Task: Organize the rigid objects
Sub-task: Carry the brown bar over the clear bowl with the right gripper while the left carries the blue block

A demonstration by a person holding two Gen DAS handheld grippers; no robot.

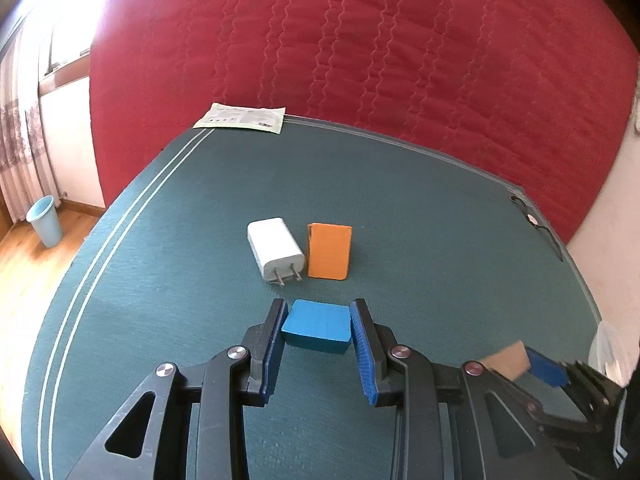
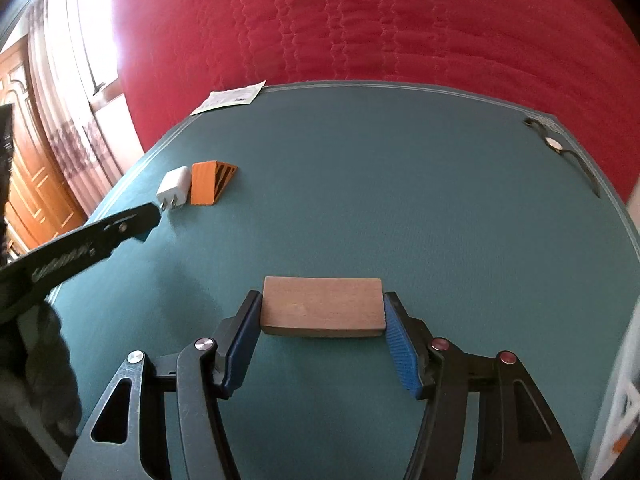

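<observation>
In the left wrist view my left gripper (image 1: 319,310) is shut on a blue block (image 1: 318,326), both pads pressed to its sides, just above the green mat. Beyond it a white charger (image 1: 274,250) and an orange block (image 1: 329,251) lie side by side on the mat. In the right wrist view my right gripper (image 2: 322,306) is shut on a flat wooden block (image 2: 322,306), pads on its two ends. The charger (image 2: 173,187) and orange block (image 2: 210,182) show far left there. The right gripper with the wooden block (image 1: 508,360) also shows at the right of the left view.
The green mat (image 1: 420,208) covers a table against a red quilted cover (image 1: 360,40). A paper leaflet (image 1: 244,117) lies at the far left corner, a black clip with a cord (image 2: 560,148) at the far right edge. A blue bin (image 1: 45,221) stands on the floor left.
</observation>
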